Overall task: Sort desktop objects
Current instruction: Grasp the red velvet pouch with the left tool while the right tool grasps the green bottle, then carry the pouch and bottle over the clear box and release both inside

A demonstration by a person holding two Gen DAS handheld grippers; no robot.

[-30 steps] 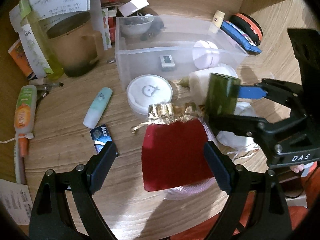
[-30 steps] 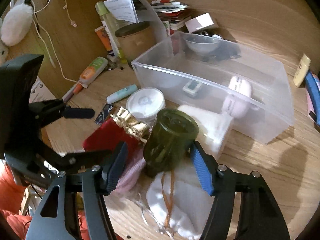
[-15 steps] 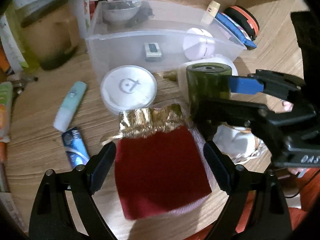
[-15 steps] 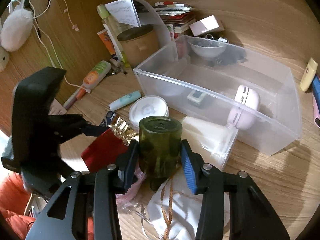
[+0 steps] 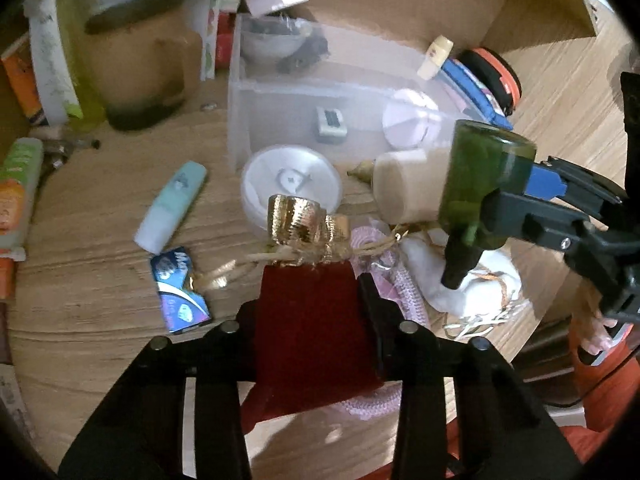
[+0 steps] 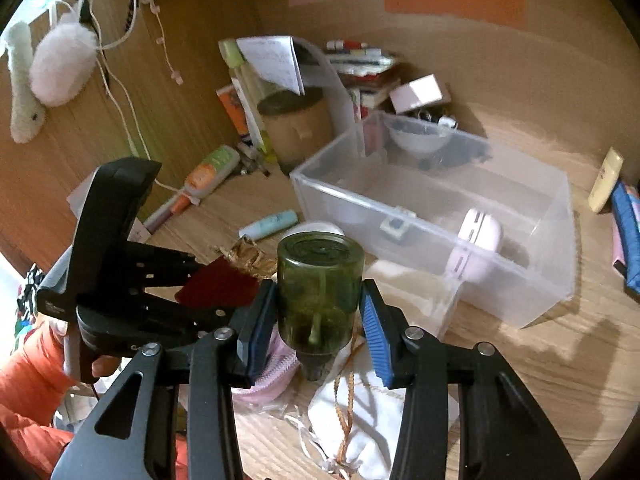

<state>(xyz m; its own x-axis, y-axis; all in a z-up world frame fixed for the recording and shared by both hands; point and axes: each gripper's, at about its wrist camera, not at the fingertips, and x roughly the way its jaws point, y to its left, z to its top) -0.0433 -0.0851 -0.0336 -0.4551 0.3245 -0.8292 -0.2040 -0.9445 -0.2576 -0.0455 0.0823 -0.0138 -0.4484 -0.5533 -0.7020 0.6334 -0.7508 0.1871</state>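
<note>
My left gripper is shut on a red velvet pouch with a gold top, lifted off the wooden desk; the pouch also shows in the right wrist view. My right gripper is shut on a dark green bottle, held upside down with its black cap pointing down, above a white drawstring bag. The bottle also shows at the right of the left wrist view. A clear plastic bin stands behind; it holds a pink case, a small white item and a bowl.
On the desk lie a round white tin, a mint tube, a blue packet, a pink knitted pouch and a cream bottle. A brown mug, papers and books stand at the back left.
My left gripper closed on the red pouch and lifted it. My right gripper closed on the green bottle and raised it off the white bag.
</note>
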